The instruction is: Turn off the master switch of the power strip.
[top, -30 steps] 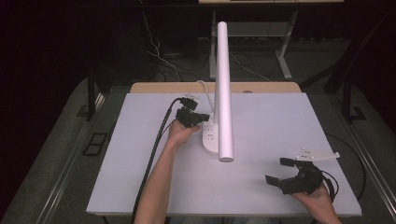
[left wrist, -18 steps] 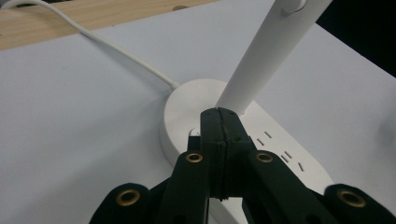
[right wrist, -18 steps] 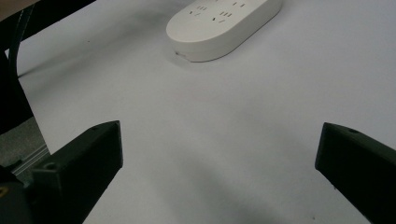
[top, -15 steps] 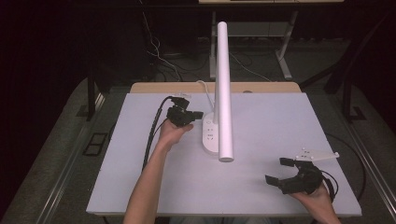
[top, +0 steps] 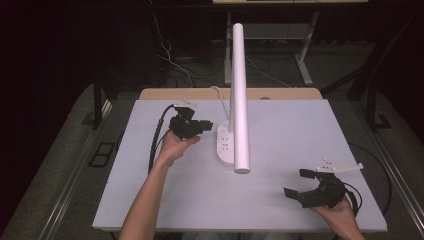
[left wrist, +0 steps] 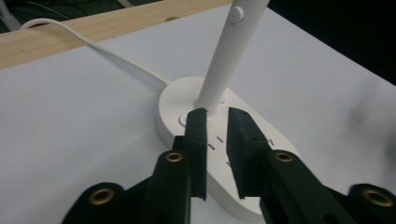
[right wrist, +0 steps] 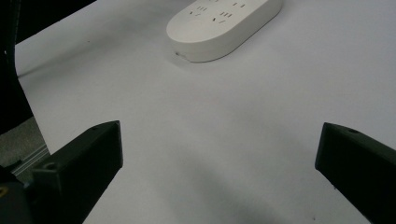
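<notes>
High view: the left gripper (top: 202,125) has drawn back from the white lamp base (top: 226,145) at the table's (top: 300,130) middle. Left gripper view: its jaws, just parted, stand narrow and empty. Right gripper view: jaws wide, empty, idle.

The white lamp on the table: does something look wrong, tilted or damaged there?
Nothing stands out. The lamp rises from its oval base, which lies flat on the table, its cord running to the back edge. The left gripper, jaws just opening with nothing between them, hovers beside the base.
</notes>
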`<state>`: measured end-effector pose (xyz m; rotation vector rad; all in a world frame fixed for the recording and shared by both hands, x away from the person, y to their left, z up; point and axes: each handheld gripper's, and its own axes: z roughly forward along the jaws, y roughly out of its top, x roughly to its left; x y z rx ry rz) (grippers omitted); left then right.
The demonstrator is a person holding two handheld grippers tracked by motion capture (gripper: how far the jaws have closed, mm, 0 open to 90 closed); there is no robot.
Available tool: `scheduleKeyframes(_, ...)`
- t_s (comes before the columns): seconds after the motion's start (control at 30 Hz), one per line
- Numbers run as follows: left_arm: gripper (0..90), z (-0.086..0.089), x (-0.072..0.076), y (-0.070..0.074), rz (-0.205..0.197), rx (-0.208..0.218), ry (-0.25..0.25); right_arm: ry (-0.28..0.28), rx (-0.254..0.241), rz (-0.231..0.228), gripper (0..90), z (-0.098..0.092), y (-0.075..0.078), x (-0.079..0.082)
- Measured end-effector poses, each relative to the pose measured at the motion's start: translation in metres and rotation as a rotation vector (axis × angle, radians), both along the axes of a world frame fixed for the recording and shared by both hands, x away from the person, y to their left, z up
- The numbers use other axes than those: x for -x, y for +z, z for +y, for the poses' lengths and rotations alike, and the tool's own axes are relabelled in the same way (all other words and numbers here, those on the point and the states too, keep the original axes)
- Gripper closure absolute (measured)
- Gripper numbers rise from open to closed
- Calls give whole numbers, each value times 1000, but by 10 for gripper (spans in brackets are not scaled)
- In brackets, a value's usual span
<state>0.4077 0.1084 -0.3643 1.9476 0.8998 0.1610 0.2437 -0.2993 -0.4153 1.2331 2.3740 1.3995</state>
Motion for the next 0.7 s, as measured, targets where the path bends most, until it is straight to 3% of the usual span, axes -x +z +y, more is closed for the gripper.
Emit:
scheduleKeyframes(0.33,500,19,21,4,-6,31,-4,3,3,-10,3,1,0,0)
scheduleKeyframes(0.7,112,35,48,0,-4,77,-29,3,4,-7,3,2,0,-1)
